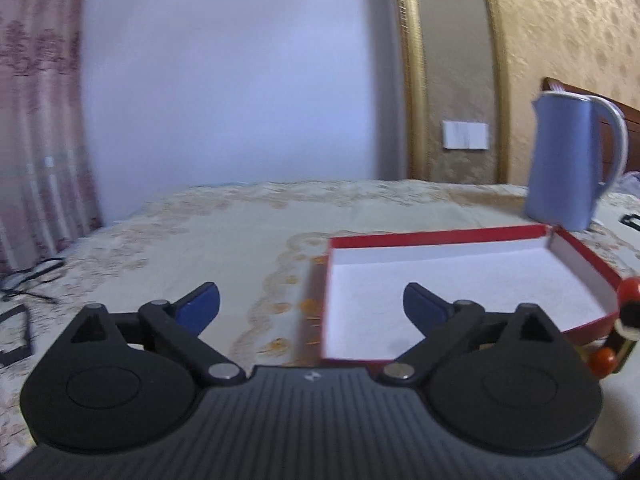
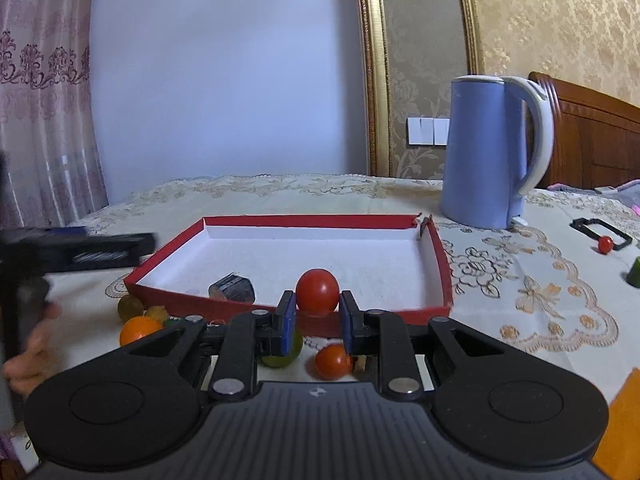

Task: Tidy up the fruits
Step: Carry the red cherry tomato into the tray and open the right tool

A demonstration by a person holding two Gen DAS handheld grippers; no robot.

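My right gripper (image 2: 317, 316) is shut on a red tomato (image 2: 317, 292), held just above the near wall of the red box (image 2: 288, 222) with a white inside. A dark blocky object (image 2: 232, 287) lies in the box. In front of the box lie an orange (image 2: 138, 330), a brownish fruit (image 2: 130, 307), a green fruit (image 2: 280, 354) and a second tomato (image 2: 332, 361). My left gripper (image 1: 312, 304) stands wide open with nothing between its fingers, left of the box (image 1: 440, 236). In the right wrist view it shows as a blurred dark bar (image 2: 80, 248).
A blue kettle (image 2: 480, 152) stands behind the box's right corner. A small tomato (image 2: 605, 243) lies by a black frame at the far right. A hand (image 2: 28, 356) holds the left tool. Cables (image 1: 28, 280) lie at the table's left edge.
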